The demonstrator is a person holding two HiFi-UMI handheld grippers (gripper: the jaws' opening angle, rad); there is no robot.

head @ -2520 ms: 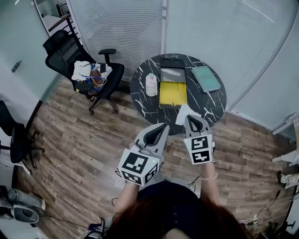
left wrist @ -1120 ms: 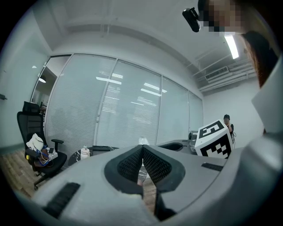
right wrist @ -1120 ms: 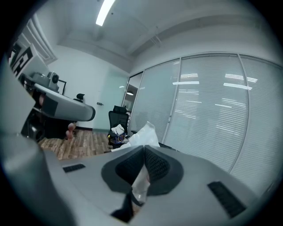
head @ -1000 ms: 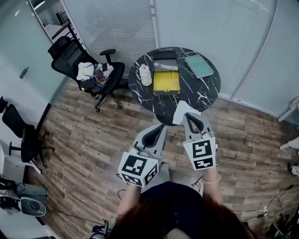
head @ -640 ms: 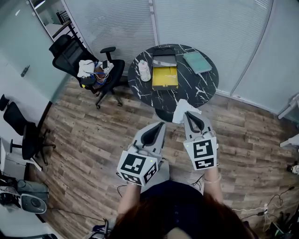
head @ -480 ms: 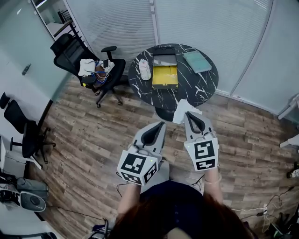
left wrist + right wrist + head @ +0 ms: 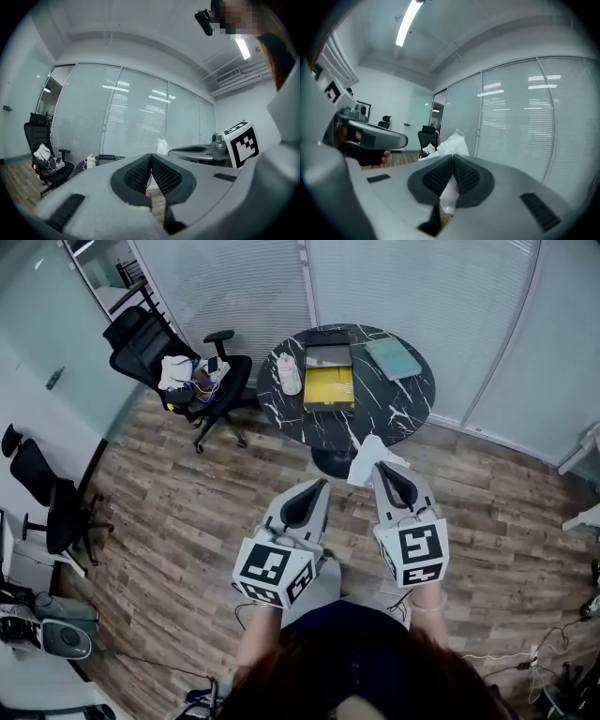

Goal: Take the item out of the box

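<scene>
Fingers [image 7: 436, 178] of right gripper [image 7: 453, 158] pinch white packet [image 7: 452, 143], sticking straight forward.

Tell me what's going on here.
A person stands off from the round marble table, a gripper in each hand. The right gripper is shut on a piece of crumpled white plastic, held in the air. The left gripper is shut with nothing between its jaws. The open yellow-lined box lies on the table beside a white bottle.

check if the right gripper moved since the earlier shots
Yes. The right gripper, shut on the white bag, has backed off toward the person: its tips overlapped the round table's near edge earlier, now they sit over the floor.
</scene>
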